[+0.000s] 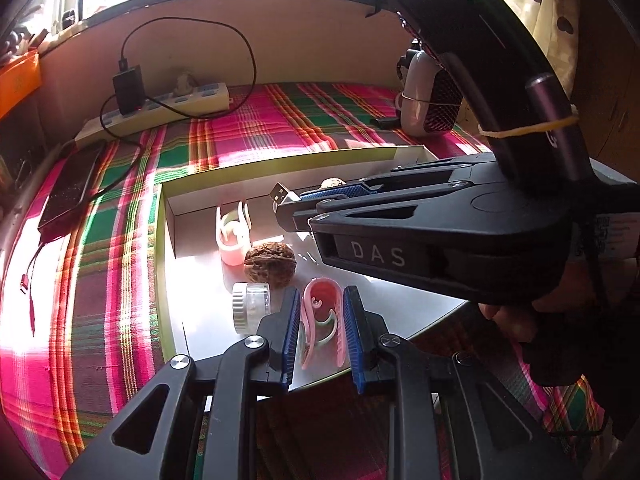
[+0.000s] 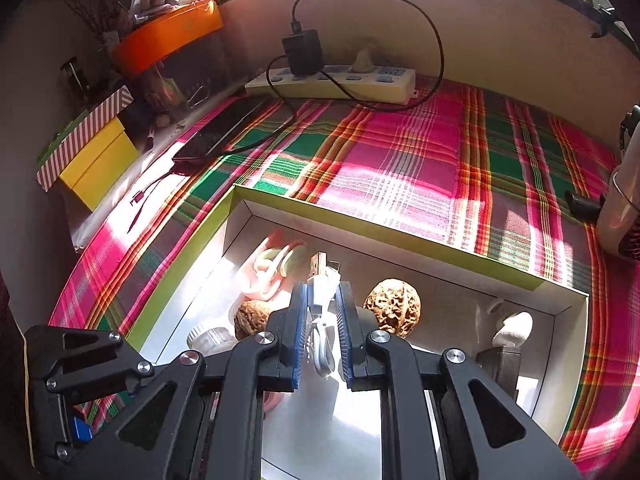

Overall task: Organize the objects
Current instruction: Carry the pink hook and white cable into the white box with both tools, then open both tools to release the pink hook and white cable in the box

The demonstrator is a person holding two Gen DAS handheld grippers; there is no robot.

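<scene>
A shallow white box with a yellow-green rim (image 1: 280, 162) (image 2: 384, 226) lies on the plaid cloth. My left gripper (image 1: 322, 300) is shut on a pink hair claw clip (image 1: 322, 320) just above the box floor. My right gripper (image 2: 322, 300) (image 1: 298, 210) is shut on a white USB cable (image 2: 320, 292), its metal plug (image 1: 280, 193) sticking out past the fingertips, over the box. In the box lie a second pink claw clip (image 1: 232, 236) (image 2: 272, 268), a dark walnut (image 1: 270, 266) (image 2: 250, 318), a small clear jar (image 1: 250, 306) (image 2: 210, 338) and a pale walnut (image 2: 394, 306).
A white power strip (image 1: 160, 110) (image 2: 332, 82) with a black charger and cable lies at the back. A black phone (image 1: 70, 192) (image 2: 224, 128) lies left. A small fan (image 1: 430, 94) stands right. Orange, striped and yellow boxes (image 2: 100, 160) sit far left.
</scene>
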